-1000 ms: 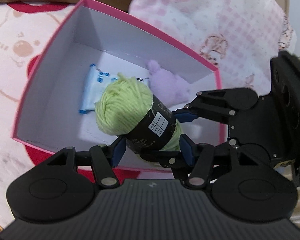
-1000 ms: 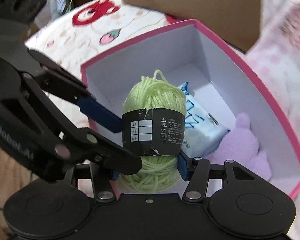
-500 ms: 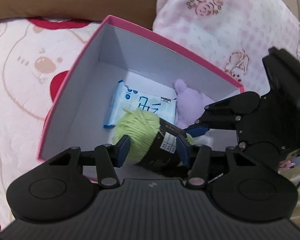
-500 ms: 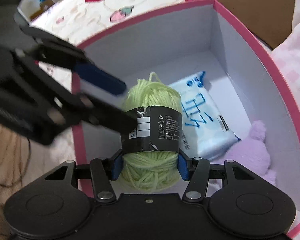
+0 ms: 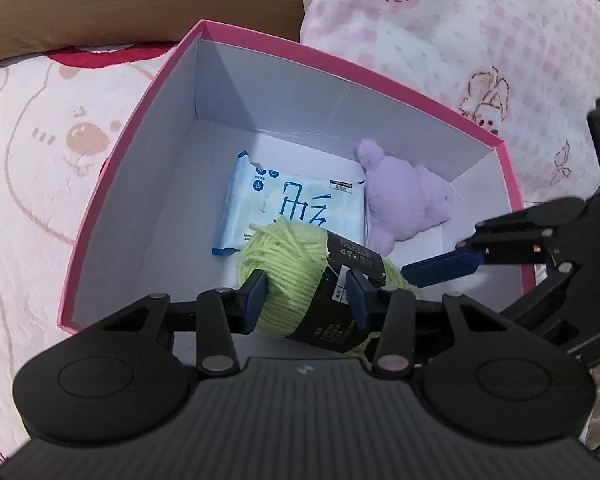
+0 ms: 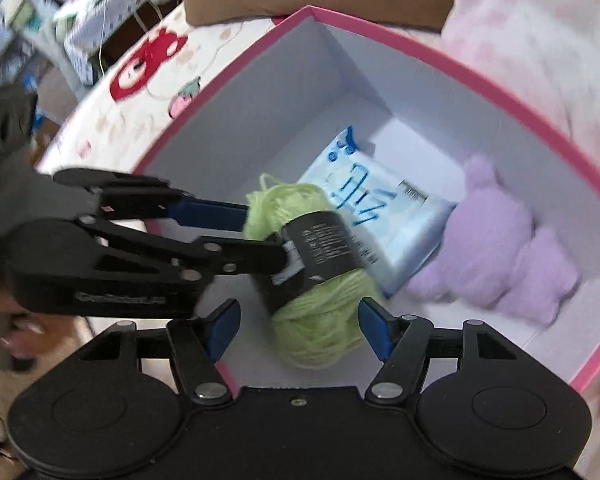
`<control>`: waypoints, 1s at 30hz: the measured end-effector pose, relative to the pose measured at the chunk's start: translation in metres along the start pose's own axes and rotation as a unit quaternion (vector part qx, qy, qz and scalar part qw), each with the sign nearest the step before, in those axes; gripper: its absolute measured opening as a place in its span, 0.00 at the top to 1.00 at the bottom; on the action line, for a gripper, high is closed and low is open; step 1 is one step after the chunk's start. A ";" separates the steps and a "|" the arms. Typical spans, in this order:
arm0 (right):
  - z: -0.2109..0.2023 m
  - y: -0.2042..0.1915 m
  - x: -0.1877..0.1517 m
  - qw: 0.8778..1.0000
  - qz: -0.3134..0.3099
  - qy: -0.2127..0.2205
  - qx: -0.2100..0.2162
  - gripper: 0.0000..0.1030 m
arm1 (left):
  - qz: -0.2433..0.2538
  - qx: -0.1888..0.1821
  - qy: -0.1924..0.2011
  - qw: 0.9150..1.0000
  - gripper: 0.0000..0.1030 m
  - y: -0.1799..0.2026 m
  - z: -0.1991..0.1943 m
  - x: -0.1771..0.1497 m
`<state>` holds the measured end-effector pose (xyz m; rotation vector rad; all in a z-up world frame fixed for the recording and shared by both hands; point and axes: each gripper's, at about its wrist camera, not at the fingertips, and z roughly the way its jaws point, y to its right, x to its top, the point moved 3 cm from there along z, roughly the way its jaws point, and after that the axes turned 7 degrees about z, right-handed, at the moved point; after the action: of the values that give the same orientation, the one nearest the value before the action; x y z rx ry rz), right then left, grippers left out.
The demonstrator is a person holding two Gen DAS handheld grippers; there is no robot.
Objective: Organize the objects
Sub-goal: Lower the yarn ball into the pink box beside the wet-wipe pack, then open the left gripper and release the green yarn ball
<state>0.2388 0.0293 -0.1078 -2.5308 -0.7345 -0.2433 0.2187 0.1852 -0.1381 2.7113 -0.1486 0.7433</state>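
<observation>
A ball of light green yarn with a black label hangs low inside the pink box, over its white floor. My left gripper is closing, and its blue pads press on the yarn from both sides. In the right wrist view the same yarn lies tilted between the pads of my right gripper; these jaws are opening and stand off the yarn. The left gripper reaches in from the left there. One right-gripper finger shows beside the yarn.
Inside the box lie a pale blue wipes pack and a purple plush toy against the right wall. The box rests on a cartoon-print sheet, with a pink checked pillow and brown cardboard behind.
The right jaws have opened off the yarn while the left jaws have narrowed onto it. The yarn has tilted and sunk lower into the box.
</observation>
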 end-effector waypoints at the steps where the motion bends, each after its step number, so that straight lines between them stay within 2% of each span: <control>1: 0.000 -0.004 -0.004 1.000 -0.001 0.005 -0.004 0.32 | 0.002 -0.006 -0.003 1.000 0.60 0.001 0.000 0.000; 4: 0.005 -0.001 -0.013 1.000 0.006 0.016 -0.018 0.39 | 0.007 -0.017 -0.010 1.000 0.61 0.005 0.002 -0.002; 6: 0.009 0.001 -0.017 0.999 0.019 0.028 -0.031 0.52 | 0.011 -0.013 -0.015 1.000 0.61 0.005 0.006 -0.003; 8: 0.011 0.004 -0.015 0.997 0.042 0.046 -0.035 0.54 | 0.009 -0.008 -0.014 1.000 0.63 0.004 0.006 -0.003; 11: 0.007 0.001 -0.017 0.995 0.047 0.073 -0.044 0.55 | 0.016 0.002 -0.017 1.000 0.63 0.004 0.003 -0.002; 13: 0.003 -0.007 -0.021 0.994 0.029 0.088 -0.062 0.54 | 0.022 0.011 -0.018 1.000 0.58 0.004 0.004 -0.002; 15: -0.003 -0.012 -0.027 0.992 0.012 0.097 -0.075 0.54 | 0.019 0.018 -0.018 0.999 0.56 0.004 0.004 -0.002; 22: -0.029 -0.023 -0.046 0.984 -0.009 0.126 -0.123 0.51 | 0.018 0.037 -0.014 0.999 0.58 0.006 -0.007 0.000; 23: -0.032 -0.025 -0.048 0.983 -0.008 0.132 -0.125 0.49 | 0.020 0.039 -0.012 0.999 0.57 0.008 -0.010 0.001; 26: -0.044 -0.033 -0.054 0.980 -0.005 0.151 -0.131 0.46 | 0.011 0.011 -0.008 1.000 0.53 0.013 -0.021 0.001; 28: -0.050 -0.040 -0.058 0.978 -0.016 0.160 -0.136 0.45 | 0.020 0.019 0.000 1.000 0.51 0.019 -0.029 0.001; 30: -0.056 -0.045 -0.062 0.978 -0.021 0.166 -0.121 0.45 | 0.032 0.039 0.009 0.999 0.49 0.025 -0.038 -0.001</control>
<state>0.1603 0.0058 -0.0596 -2.6025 -0.6568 -0.7917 0.1957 0.1742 -0.1007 2.7836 -0.2066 0.8061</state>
